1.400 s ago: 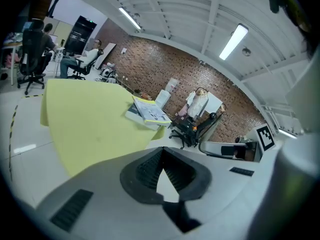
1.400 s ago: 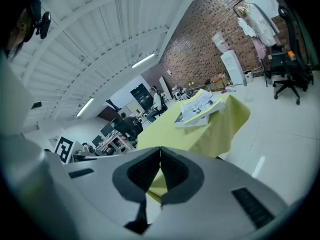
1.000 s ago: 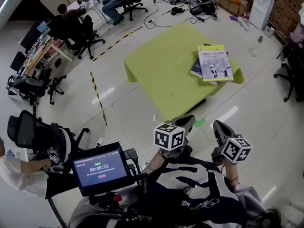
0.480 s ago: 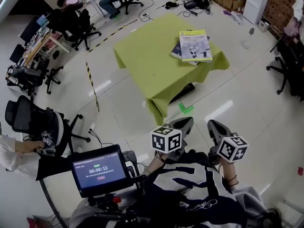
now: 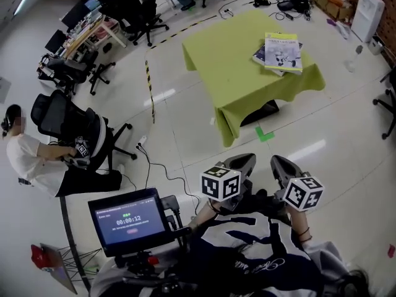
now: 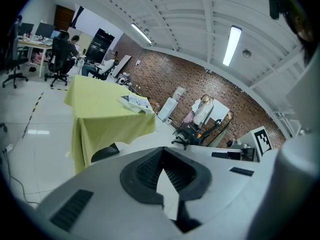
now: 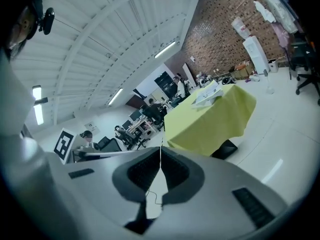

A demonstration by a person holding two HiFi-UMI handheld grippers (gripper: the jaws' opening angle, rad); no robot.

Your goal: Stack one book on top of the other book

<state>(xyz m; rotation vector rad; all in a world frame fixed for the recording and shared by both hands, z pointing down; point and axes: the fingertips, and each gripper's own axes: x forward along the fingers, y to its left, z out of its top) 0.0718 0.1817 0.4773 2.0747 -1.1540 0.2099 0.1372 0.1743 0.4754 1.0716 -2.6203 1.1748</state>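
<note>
Standing well back on the glossy pale floor [image 5: 322, 135], the person faces a square tabletop [image 5: 229, 67] draped in matte lime cloth, where the stacking looks done. A glossy yellow book [image 5: 283, 52] lies flat on a dark book [image 5: 260, 55], slightly askew, near one edge. Judging by that skew, the only move left would be squaring the covers, which calls for walking up first. The left gripper [image 5: 238, 161] and right gripper [image 5: 283, 167] hang empty, ribbed black fingers pressed together.
</note>
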